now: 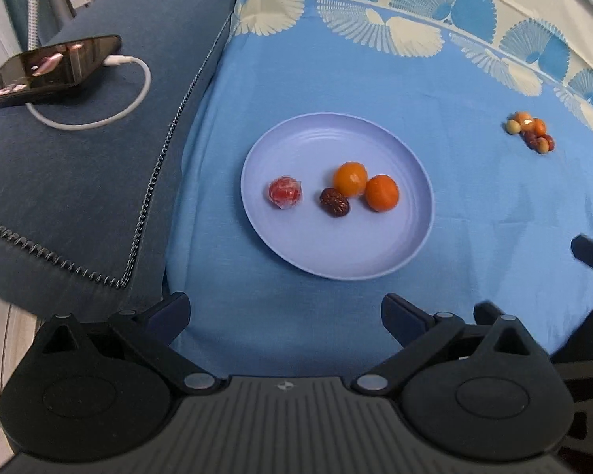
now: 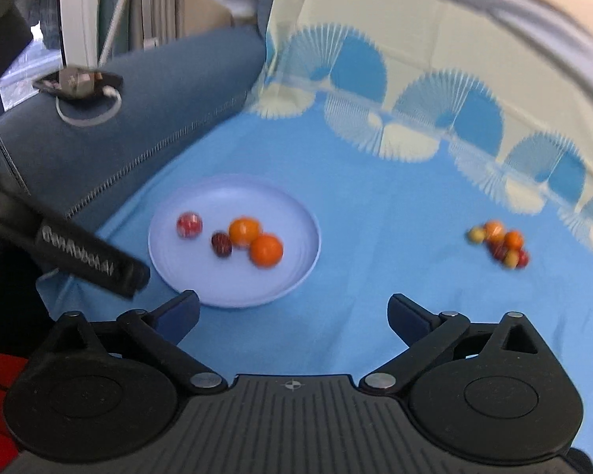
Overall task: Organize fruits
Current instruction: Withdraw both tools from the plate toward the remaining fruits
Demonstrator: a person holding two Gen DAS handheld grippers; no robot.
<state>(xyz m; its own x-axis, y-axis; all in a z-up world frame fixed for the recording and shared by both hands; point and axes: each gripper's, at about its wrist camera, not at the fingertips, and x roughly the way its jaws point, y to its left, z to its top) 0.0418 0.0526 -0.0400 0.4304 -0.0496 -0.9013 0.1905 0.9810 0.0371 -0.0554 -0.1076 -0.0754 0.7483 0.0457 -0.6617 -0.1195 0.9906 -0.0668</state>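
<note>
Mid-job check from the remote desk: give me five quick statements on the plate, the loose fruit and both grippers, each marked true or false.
1. The plate holds four pieces of fruit. True.
2. The left gripper is shut on an orange. False: its jaws stand wide open and hold nothing.
3. A pile of loose fruit lies on the blue cloth, apart from the plate. True.
4. The phone lies on the plate. False: it rests on the dark blue cushion, with a white cable plugged in.
5. The right gripper is open and empty. True.
</note>
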